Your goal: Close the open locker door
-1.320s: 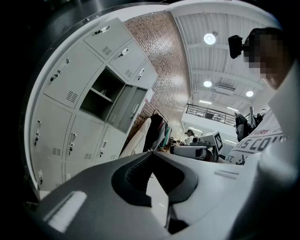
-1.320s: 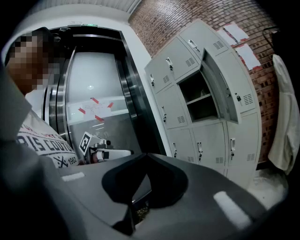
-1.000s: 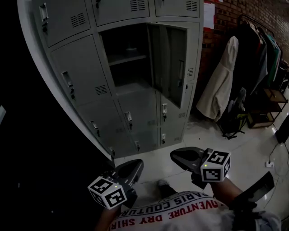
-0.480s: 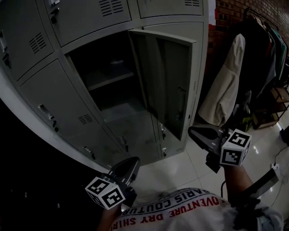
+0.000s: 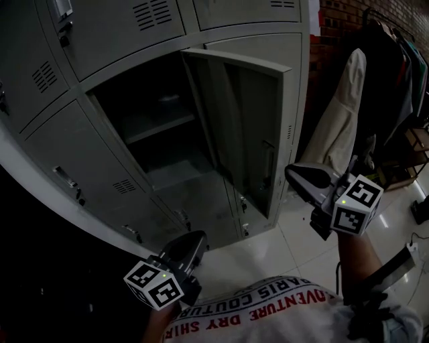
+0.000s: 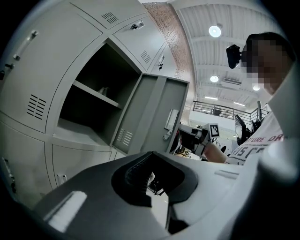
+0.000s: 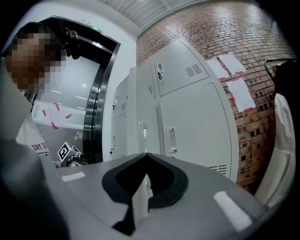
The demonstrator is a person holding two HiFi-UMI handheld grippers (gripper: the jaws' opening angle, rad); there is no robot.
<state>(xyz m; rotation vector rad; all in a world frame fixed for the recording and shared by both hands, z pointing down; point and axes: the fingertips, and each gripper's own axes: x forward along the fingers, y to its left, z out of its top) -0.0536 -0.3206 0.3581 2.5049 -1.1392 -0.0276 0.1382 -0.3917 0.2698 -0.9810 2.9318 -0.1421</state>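
Observation:
The grey locker bank has one middle compartment (image 5: 157,127) standing open, with a shelf inside. Its door (image 5: 251,127) is swung out towards me, hinged on the right, inner face and latch bar showing. My right gripper (image 5: 299,175) is raised just right of the door's lower free corner, apart from it, jaws shut on nothing. My left gripper (image 5: 191,246) hangs low by my waist, shut and empty. The left gripper view shows the open compartment (image 6: 89,105), the door (image 6: 157,115) and the right gripper (image 6: 199,135) beyond. In the right gripper view, closed locker fronts (image 7: 197,122) fill the frame.
Closed lockers (image 5: 100,33) surround the open one. A rack with a pale coat (image 5: 342,120) and dark clothes stands at the right before a brick wall (image 5: 335,17). White floor tiles (image 5: 275,244) lie below the door.
I have stepped closer to the lockers, which now look larger. My right gripper has risen and moved right, up to the door's free edge. The left gripper stays low.

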